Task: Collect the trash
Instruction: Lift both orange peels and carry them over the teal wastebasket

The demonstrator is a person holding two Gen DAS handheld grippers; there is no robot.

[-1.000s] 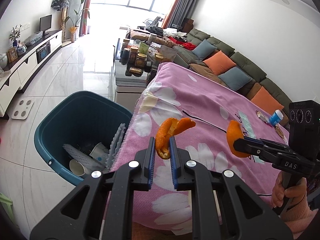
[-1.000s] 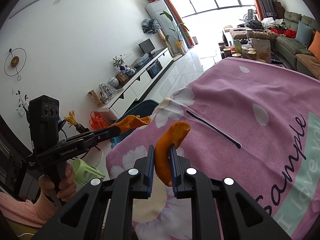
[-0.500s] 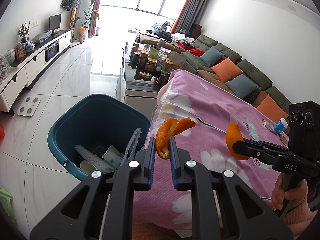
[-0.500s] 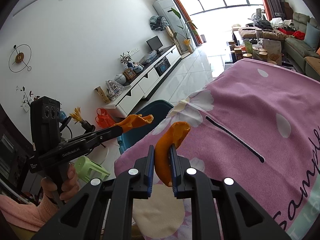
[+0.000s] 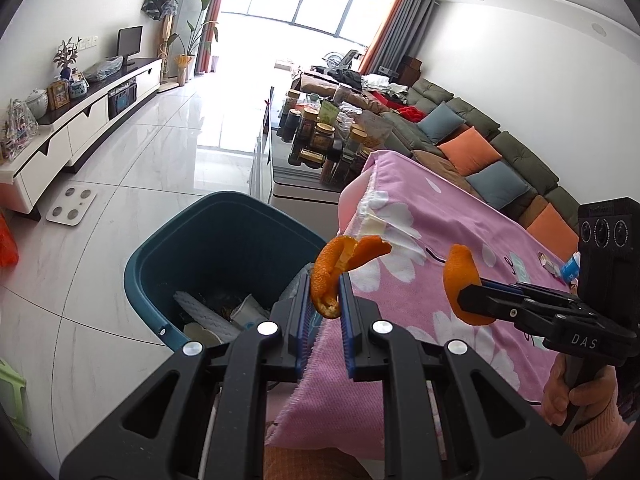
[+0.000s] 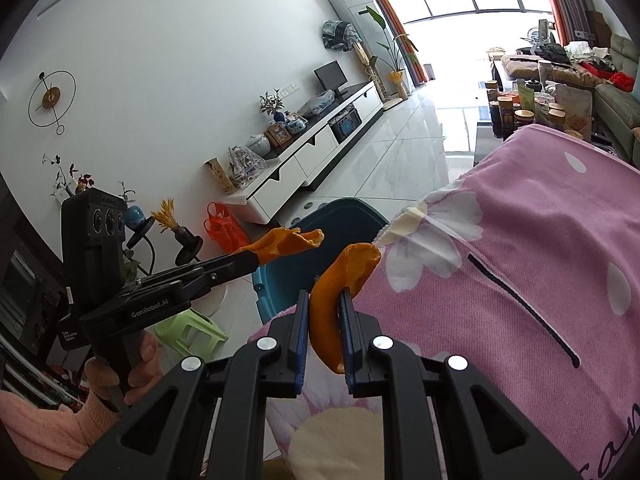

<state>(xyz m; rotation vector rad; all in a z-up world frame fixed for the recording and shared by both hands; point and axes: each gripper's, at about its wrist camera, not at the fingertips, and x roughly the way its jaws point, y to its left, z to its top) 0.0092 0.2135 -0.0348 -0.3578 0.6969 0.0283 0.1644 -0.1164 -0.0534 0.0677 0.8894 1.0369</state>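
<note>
The left gripper (image 5: pixel 325 300) is clamped on a curled orange peel (image 5: pixel 340 268), which sticks up and forward from between its blue pads. Just below and ahead of it, to its left, stands a teal bin (image 5: pixel 224 248) on the pale tiled floor (image 5: pixel 132 168), with white scraps and a cup inside. To its right the right gripper (image 5: pixel 472 300) reaches in from the side, closed on a second peel (image 5: pixel 460 280) — its handle is held by a hand (image 5: pixel 568 392) in a peach sleeve.

From the right wrist, the right gripper (image 6: pixel 325 320) pinches the second peel (image 6: pixel 336 300) over the near corner of a pink flowered cloth (image 6: pixel 540 280), which drapes the surface ahead and to the right. The left gripper (image 6: pixel 256 260) comes in from the left with its peel (image 6: pixel 288 242) over the bin's (image 6: pixel 340 216) rim; a hand (image 6: pixel 120 372) grips its handle.

Beyond the bin — a low white TV cabinet (image 5: pixel 80 120) runs along the left wall, and a scale (image 5: pixel 71 210) lies on the floor near it. Straight ahead a dark table crowded with jars (image 5: pixel 316 136) stands before bright windows (image 5: pixel 288 8), and a green sofa (image 5: pixel 500 148) with orange and blue cushions lines the right wall. A green stool (image 6: pixel 188 328) and a wall clock (image 6: pixel 52 98) sit to the left.
</note>
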